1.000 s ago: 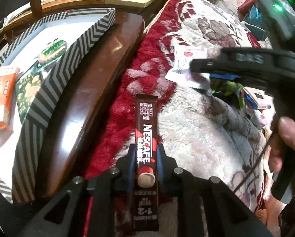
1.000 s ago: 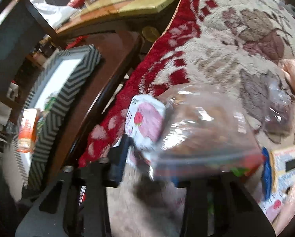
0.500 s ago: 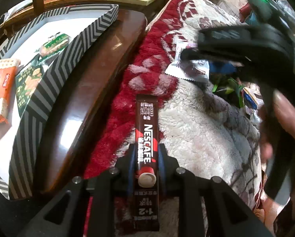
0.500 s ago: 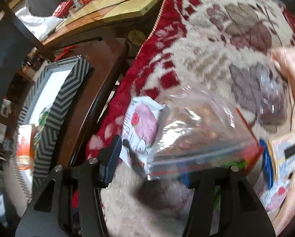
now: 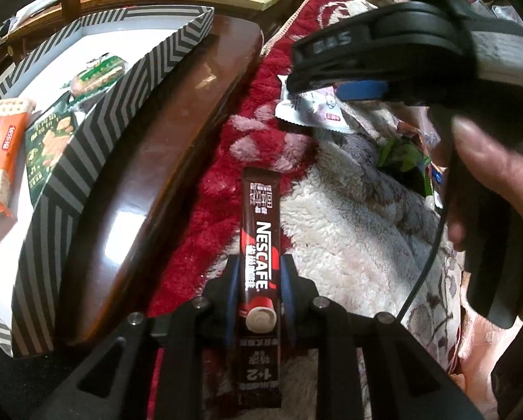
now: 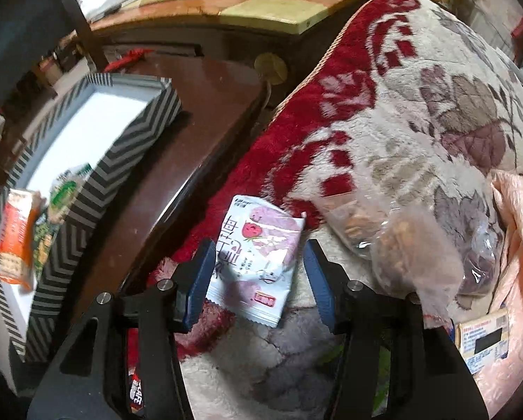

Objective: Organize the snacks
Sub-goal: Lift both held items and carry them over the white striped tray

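1 coffee stick [image 5: 259,241], 1 box [image 5: 86,133], 3 pkts.

Right tool [image 6: 259,276] has opened: its blue-padded fingers [image 6: 201,281] now stand well apart on either side of the small white snack packet with pink strawberry print [image 6: 256,257], which a second ago was gripped at its left edge. Packet now lies flat on the red-and-cream plush blanket [image 6: 384,133]. The clear plastic bag of brown snacks [image 6: 398,245] has gone from over the packet to its right. From the left wrist, right tool [image 5: 296,84] sits closer, larger.
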Motion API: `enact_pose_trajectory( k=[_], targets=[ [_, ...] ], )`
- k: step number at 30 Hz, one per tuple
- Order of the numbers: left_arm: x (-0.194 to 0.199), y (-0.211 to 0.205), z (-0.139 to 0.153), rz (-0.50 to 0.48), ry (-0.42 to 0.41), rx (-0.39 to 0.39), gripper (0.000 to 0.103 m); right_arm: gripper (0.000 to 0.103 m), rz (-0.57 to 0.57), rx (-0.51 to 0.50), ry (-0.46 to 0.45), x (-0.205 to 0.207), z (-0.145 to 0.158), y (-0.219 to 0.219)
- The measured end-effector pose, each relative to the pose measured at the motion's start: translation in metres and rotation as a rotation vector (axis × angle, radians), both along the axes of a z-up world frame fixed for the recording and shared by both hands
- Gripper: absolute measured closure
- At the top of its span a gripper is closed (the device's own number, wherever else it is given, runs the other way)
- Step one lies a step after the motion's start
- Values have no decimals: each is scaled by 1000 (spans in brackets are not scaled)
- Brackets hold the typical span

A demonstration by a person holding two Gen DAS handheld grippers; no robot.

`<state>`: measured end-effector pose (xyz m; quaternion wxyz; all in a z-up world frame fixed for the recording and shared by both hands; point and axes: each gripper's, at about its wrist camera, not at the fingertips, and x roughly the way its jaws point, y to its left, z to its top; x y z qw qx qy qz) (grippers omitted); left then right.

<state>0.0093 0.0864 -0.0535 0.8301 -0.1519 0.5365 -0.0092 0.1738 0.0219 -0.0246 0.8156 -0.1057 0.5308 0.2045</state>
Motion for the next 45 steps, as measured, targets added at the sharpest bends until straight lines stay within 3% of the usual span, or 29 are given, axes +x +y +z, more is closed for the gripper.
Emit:
enact_pose_trajectory(
  k=[4,6,8,14,18,21,23,26,33,34,35,43,44,45],
  targets=[
    [2,-6,1,-4,-2,26,73,49,-32,-19,60,11,-14,9],
    [5,-10,0,-13,-5,27,62,49,-49,16,89,15,-18,8],
    [7,-15,0,-19,-7,45,61,49,-56,-3,90,17,-23,11],
    [7,-18,0,-37,-13,53,64,48,113,-157,12,4,-25,36],
    [4,-9,1,-32,-17,5,81,52,99,-50,23,-3,-20,7],
    [0,2,5,-30,-11,-47,84,59,69,18,8,-11,-7,-21],
    [-3,9,10,-28,-18,-74,84,76,51,91,2,-21,6,-41],
    [-7,15,20,-29,-42,-70,84,81,30,145,-16,-36,20,-55],
    [-9,18,32,-22,-60,-48,84,81,22,161,26,-46,12,-70],
    [-10,19,35,-20,-66,-52,84,90,28,162,23,-42,9,-73],
    [-10,21,39,-19,-73,-53,84,92,42,169,18,-45,10,-72],
    [-7,37,54,23,-100,-40,84,90,31,230,43,-39,10,-68],
    [-7,38,53,27,-97,-41,84,87,14,241,46,-36,8,-69],
    [-8,40,52,29,-94,-42,84,74,-9,244,58,-34,6,-70]
  ],
)
